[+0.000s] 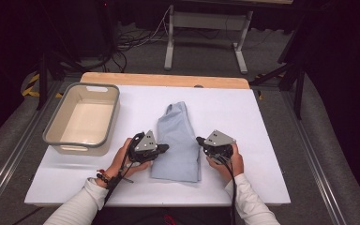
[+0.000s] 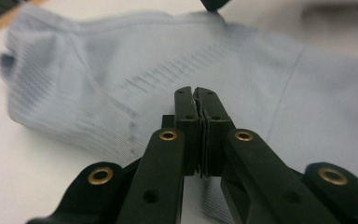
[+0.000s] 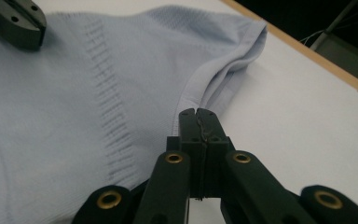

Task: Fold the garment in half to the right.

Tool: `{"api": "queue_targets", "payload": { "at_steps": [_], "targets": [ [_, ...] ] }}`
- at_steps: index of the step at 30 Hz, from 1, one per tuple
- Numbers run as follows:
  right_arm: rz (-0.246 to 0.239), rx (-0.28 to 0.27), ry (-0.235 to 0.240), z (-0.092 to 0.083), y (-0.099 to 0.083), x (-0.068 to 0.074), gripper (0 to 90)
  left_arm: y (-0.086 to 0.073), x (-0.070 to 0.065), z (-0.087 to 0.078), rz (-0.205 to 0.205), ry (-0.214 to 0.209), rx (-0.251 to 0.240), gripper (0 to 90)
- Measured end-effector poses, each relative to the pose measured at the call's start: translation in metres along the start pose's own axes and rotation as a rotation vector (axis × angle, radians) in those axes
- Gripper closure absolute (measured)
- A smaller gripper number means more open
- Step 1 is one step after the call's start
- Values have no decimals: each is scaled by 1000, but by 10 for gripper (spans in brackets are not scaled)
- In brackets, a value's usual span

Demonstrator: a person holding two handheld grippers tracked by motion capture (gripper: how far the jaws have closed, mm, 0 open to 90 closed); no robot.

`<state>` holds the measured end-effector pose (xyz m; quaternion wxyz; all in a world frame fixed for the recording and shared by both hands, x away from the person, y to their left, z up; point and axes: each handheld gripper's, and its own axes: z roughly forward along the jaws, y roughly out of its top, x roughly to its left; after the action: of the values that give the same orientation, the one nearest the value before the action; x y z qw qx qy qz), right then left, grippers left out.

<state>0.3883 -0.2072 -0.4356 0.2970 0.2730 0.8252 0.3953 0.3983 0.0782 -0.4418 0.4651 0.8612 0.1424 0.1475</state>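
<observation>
A light blue knitted garment (image 1: 178,133) lies folded lengthwise in the middle of the white table. My left gripper (image 1: 165,148) rests at its left edge and my right gripper (image 1: 199,139) at its right edge, both pointing inward. In the left gripper view the jaws (image 2: 196,91) are pressed together over the ribbed cloth (image 2: 98,70), with no cloth visible between them. In the right gripper view the shut jaws (image 3: 199,112) sit at the garment's hemmed edge (image 3: 42,93). The left gripper's tip (image 3: 14,21) shows across the cloth.
A beige plastic bin (image 1: 51,119) with a grey rim stands at the table's left. The white table surface (image 1: 243,117) is bordered by a wooden strip at the back. Beyond it are a dark floor, cables and a metal stand's legs (image 1: 168,47).
</observation>
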Motion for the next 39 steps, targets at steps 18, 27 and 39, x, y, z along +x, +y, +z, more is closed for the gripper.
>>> {"api": "queue_targets", "payload": {
  "at_steps": [18,27,39],
  "targets": [
    [-58,47,156,-3,-8,35,900,8,28,23,29,44,93,893],
    [-40,93,193,-6,-21,36,900,9,25,22,17,32,58,892],
    [-47,7,191,-32,-13,43,899,8,2,-24,55,40,-36,842]
  ]
}}
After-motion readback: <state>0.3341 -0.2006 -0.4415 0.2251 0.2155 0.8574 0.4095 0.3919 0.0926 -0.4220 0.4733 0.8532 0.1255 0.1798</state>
